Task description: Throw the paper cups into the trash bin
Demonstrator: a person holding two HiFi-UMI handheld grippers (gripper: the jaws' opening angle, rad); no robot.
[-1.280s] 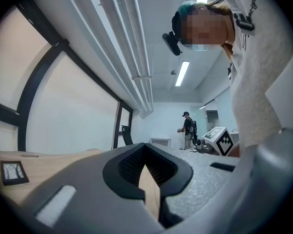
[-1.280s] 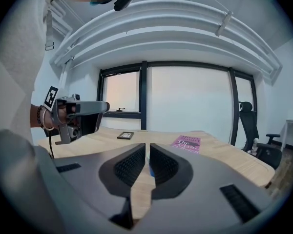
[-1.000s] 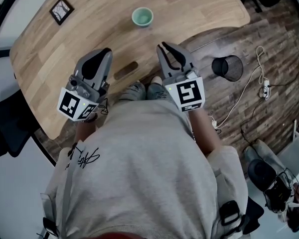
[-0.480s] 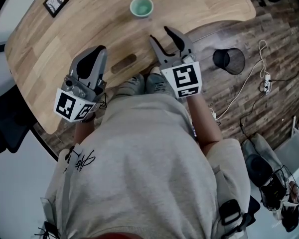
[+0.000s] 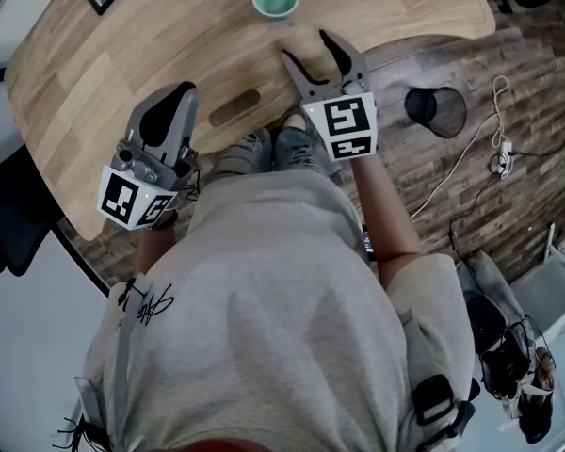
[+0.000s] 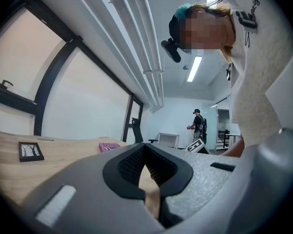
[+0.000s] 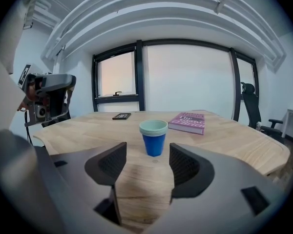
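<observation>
Right gripper [image 5: 306, 47] jaws just been opened, nothing held between. Stacked paper cups [image 7: 154, 137] seen straight ahead on table [image 7: 224, 135], untouched. Left gripper [image 6: 145, 162] kept clenched, empty. Risk: stack could be toppled if struck off-centre by one jaw.

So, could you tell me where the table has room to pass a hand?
The table is bare from its near edge to the paper cups, and left of them towards the picture frame. Tighter to their right, where the book lies near.
</observation>
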